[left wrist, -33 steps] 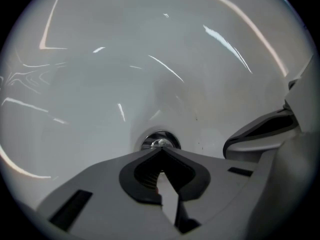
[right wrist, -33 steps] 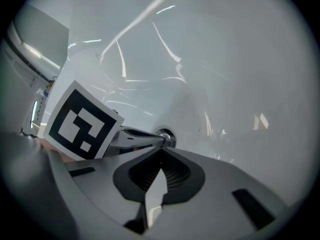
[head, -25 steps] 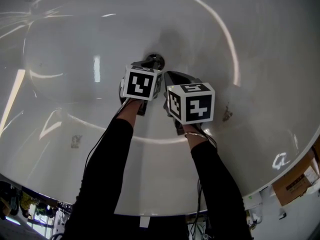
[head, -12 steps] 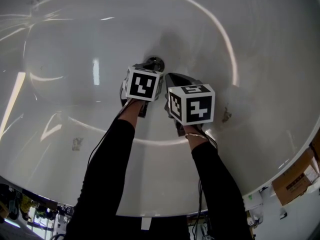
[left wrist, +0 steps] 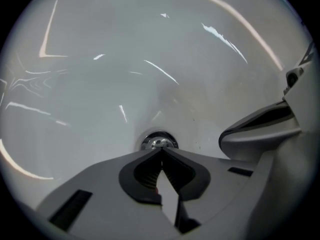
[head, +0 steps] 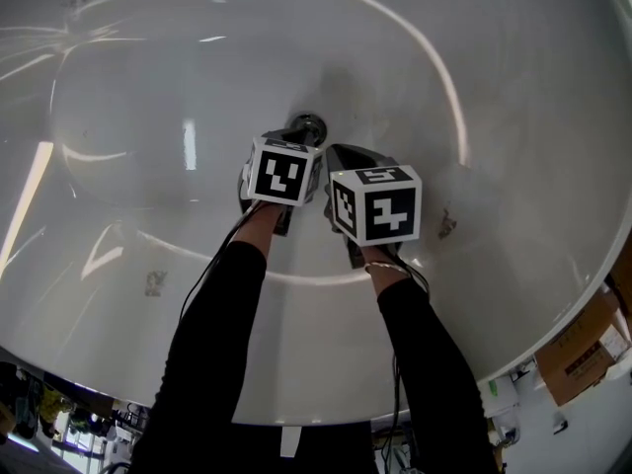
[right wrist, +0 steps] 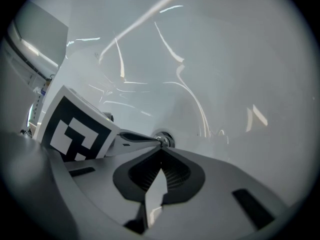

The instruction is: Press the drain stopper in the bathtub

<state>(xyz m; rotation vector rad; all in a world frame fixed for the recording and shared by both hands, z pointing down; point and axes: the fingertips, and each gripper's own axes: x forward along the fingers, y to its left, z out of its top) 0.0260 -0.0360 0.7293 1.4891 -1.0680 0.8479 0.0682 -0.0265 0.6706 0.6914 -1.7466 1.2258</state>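
Observation:
A round chrome drain stopper point(head: 308, 125) sits at the bottom of the white bathtub point(head: 148, 87). My left gripper point(head: 296, 131) is shut, and its closed tip rests at the stopper point(left wrist: 158, 143); whether it touches is hard to tell. In the left gripper view the jaws meet in a point point(left wrist: 160, 151) right under the stopper. My right gripper point(head: 336, 156) is shut too and holds nothing. It hovers just right of the left one, with its tip point(right wrist: 161, 149) close below the stopper point(right wrist: 164, 138). The left gripper's marker cube point(right wrist: 75, 129) shows at its left.
The tub's curved rim point(head: 444, 67) arcs round the basin. Small dark marks point(head: 447, 225) spot the right wall and another mark point(head: 150, 281) the near left wall. A cardboard box point(head: 583, 354) stands outside the tub at the lower right.
Both grippers have barely shifted; the left one has crept slightly toward the stopper. Nothing was taken hold of or let go.

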